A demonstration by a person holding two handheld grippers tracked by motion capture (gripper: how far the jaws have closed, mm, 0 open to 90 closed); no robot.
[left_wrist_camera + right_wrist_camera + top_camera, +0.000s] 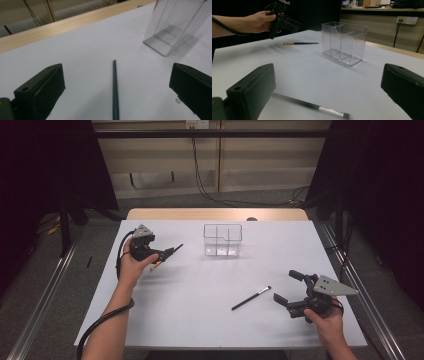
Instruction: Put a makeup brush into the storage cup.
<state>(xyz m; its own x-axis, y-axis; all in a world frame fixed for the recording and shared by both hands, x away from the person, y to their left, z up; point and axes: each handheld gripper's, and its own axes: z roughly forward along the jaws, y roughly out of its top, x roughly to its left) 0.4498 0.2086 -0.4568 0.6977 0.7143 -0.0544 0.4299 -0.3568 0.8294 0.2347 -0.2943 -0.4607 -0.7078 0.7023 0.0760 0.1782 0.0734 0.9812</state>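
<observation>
From above, the worktop [200, 320] is a smooth white sheet with a strip of pale wood along its far edge. One clear plastic box [223, 240], straight-walled and split by thin partitions, stands near the far middle. Two slim brushes lie flat: a dark brush [168, 255] with an orange-brown end under the left tongs [167, 252], and a black brush with a silver ferrule [251, 298] close by the right tongs [286, 287]. The left hand [131, 265] comes up from the bottom with its wrist bent, tongs aimed toward the box; the right hand [325, 317] grips its tool low at the near right corner.

In the left gripper view, the matte black jaws stand wide apart, released, and the dark brush [115, 90] runs as a thin tapering stick between them on the sheet, touching neither. The clear box [175, 25] rises at upper right.

In the right gripper view, these jaws are spread open too, holding nothing. The silver-ferruled brush [312, 106] lies blurred just ahead between them. Beyond stands the box [344, 42], and farther left the other brush [300, 43] beneath the left hand [258, 22].
</observation>
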